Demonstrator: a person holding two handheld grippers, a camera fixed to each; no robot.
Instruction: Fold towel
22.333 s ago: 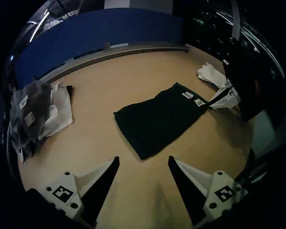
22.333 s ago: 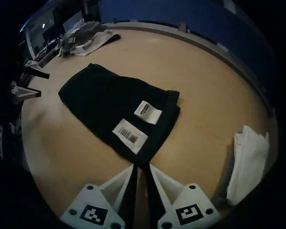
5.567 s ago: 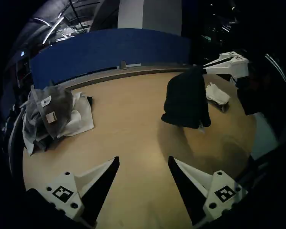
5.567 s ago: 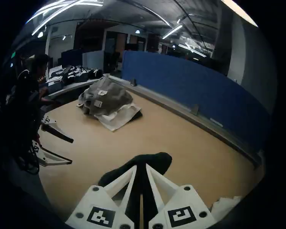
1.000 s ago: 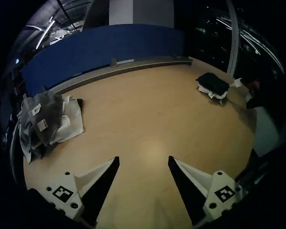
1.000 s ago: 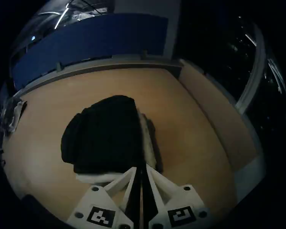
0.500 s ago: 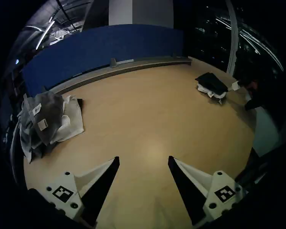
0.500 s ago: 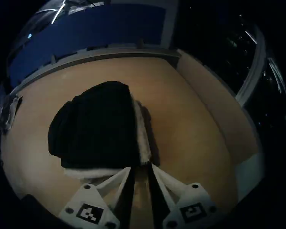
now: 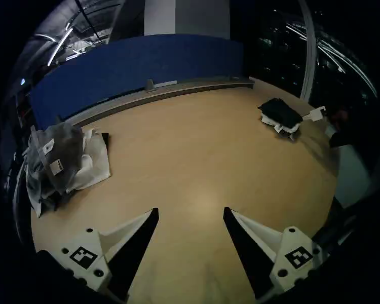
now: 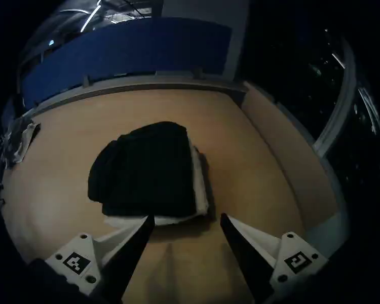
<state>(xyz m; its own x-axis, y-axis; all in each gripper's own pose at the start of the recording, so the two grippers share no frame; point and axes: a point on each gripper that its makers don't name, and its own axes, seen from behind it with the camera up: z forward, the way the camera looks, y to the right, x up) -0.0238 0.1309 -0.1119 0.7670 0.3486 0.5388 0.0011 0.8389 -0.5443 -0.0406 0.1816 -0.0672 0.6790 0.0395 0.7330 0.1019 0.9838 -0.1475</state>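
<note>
Black towel (image 10: 144, 172): folded, atop white towel (image 10: 200, 200); right gripper (image 10: 186, 217) just beside it, wide open, empty; left gripper (image 9: 190, 208) well apart, likewise; far heap (image 9: 63, 157) seemingly unfolded.

The right gripper (image 10: 186, 218), shut on the dark towel (image 10: 144, 175) a second ago, now stands open and drawn back from it. The dark towel, once spread flat, lies folded on the white stack (image 10: 201, 195).
</note>
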